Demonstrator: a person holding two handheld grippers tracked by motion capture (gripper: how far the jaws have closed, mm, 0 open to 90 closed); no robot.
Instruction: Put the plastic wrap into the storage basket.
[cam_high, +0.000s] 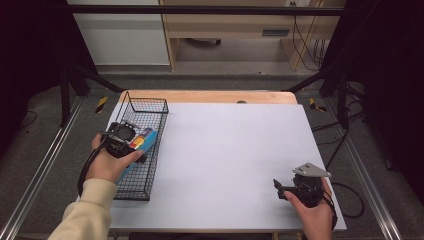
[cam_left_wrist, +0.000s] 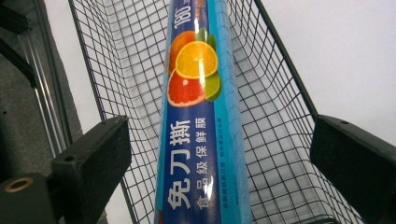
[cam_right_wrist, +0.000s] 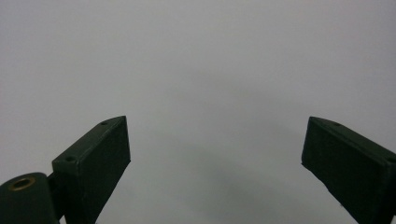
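Item: blue cling-film box (cam_left_wrist: 203, 140), long, lying inside wire basket (cam_high: 150, 107) at counter (cam_high: 230, 150) left edge. Long axis runs along basket length, straight ahead of left gripper (cam_left_wrist: 219, 154). Left gripper jaws apart, flanking box, not pressing. Right gripper (cam_right_wrist: 215, 154) jaws apart, empty, over bare counter, well apart from box. Left hand nearer.
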